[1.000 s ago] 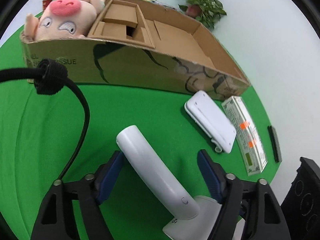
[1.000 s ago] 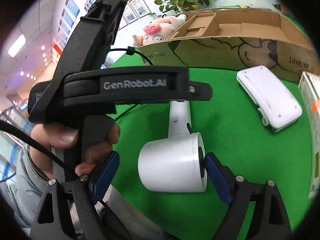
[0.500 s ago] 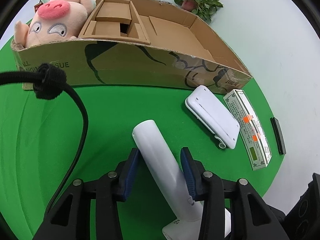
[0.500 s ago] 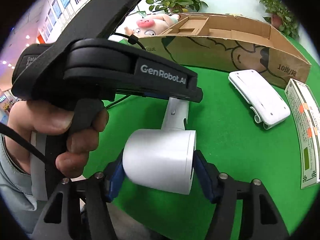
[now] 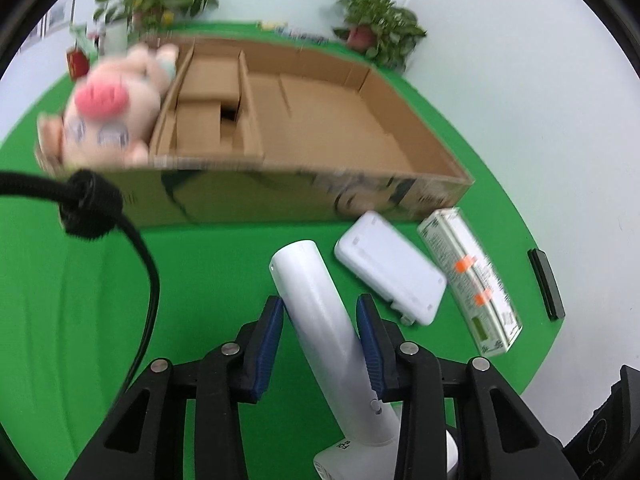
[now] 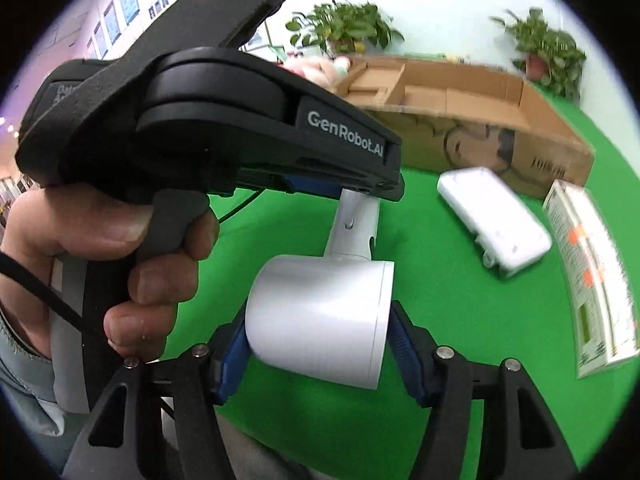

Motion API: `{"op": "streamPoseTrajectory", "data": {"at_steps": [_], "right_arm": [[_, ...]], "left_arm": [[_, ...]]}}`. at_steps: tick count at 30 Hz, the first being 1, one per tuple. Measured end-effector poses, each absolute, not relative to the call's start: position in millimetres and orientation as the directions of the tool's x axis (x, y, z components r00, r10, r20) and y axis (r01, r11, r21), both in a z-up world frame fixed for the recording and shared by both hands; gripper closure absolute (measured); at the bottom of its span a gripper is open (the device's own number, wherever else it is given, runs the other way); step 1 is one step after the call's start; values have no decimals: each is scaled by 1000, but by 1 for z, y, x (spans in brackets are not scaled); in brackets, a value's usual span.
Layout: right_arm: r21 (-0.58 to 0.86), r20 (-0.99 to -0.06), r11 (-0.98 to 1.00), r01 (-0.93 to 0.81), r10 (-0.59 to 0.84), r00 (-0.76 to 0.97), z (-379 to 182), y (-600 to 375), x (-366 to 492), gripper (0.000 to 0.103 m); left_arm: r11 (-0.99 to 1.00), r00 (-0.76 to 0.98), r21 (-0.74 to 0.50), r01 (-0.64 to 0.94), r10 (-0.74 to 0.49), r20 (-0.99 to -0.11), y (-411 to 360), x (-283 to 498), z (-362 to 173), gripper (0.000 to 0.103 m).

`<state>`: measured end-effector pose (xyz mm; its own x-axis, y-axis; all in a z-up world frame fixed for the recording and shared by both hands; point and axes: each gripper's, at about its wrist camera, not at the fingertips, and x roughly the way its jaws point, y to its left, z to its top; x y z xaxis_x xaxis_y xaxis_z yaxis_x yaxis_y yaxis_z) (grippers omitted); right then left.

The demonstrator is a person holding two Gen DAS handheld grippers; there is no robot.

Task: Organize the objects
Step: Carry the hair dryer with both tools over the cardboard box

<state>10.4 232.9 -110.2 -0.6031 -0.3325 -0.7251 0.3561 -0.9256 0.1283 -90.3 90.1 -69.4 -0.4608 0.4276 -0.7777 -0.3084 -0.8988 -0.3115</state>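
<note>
A white hair dryer (image 5: 320, 312) is held by both grippers above the green table. My left gripper (image 5: 322, 340) is shut on its handle, which points toward the cardboard box (image 5: 320, 184). My right gripper (image 6: 320, 344) is shut on its round barrel (image 6: 320, 316); the left gripper's black body (image 6: 224, 120) fills the upper left of that view. The open cardboard box (image 6: 520, 148) holds a pink plush pig (image 5: 108, 120) at its left end and a cardboard insert (image 5: 208, 108).
A white flat case (image 5: 390, 268) and a long printed carton (image 5: 468, 276) lie on the green cloth in front of the box's right end. A thin black bar (image 5: 546, 284) lies at the cloth's right edge. A black cable (image 5: 100, 216) hangs at left. Potted plants (image 5: 376, 32) stand behind.
Both grippers closed on the hair dryer, left on the handle and right on the barrel, then lifted it; the box interior now shows from higher up.
</note>
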Motion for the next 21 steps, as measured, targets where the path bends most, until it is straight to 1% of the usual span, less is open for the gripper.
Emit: {"op": "streamPoseTrajectory", "data": {"at_steps": [7,12,21], "right_arm": [[106,-661,-930,351,-330,-674,-83,239,5,41],[91,-614,-937,338,-320,-721,-65,246,-19,41],[65,-546,-946,318,-300,-782,-35,265,-51,41]], "left_arm": [[-896,-527,-266,-356,428,-735,102,-94,-22,68],[-889,-564,-213,-405,427,-707,120,-102,14,69],[-864,-612,-159,-477,457,-646,148,-130,86,71]]}}
